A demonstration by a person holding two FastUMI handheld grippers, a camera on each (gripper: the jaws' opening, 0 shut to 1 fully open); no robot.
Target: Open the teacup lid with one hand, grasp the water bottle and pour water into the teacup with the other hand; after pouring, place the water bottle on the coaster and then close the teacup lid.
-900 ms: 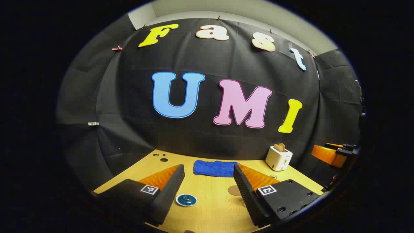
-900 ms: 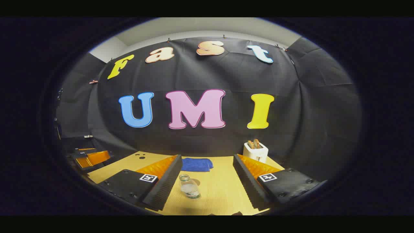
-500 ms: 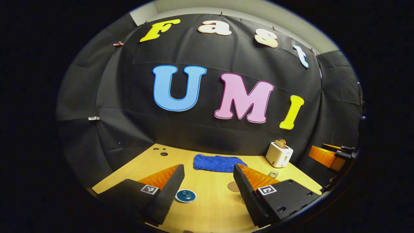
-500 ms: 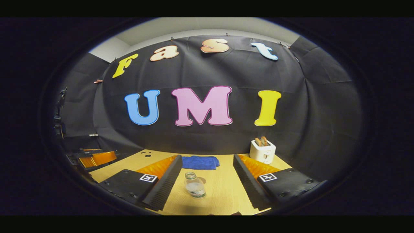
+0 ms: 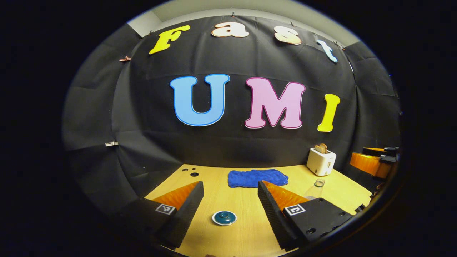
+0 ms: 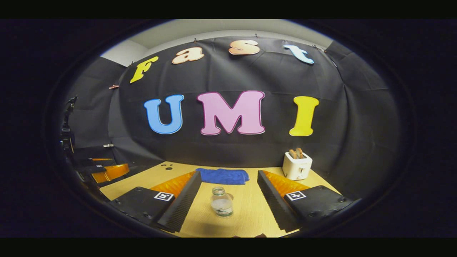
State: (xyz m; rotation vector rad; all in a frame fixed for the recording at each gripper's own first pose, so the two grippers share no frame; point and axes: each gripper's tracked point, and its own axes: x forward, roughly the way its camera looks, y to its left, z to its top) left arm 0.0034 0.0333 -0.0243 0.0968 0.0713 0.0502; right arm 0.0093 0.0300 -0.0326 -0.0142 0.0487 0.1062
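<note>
Pale wood forms the surface (image 5: 242, 210) of the booth, backed by black cloth. On it, in the left gripper view, lies one teal teacup lid (image 5: 224, 217), a shallow disc with a small knob at its centre, between the fingers of the left claw (image 5: 228, 210), whose fingers stand wide apart and touch nothing. In the right gripper view one clear water bottle (image 6: 221, 202) stands upright and uncapped between the spread fingers of the right claw (image 6: 226, 205), also holding nothing. The lid looks glazed and hard, so likely slippery and apt to chip; the knob seems the surest place to pinch it, since the rim sits low against the wood. I cannot tell whether a cup lies under it. The bottle is thin clear plastic with some water in it: probably light, and it would dent under a hard squeeze, so a hold across the body near the label band seems best, kept level because the mouth is open. By count: one lid, one bottle, one blue cloth (image 5: 257, 177), one white toaster (image 5: 321, 161) with two slices in it.
</note>
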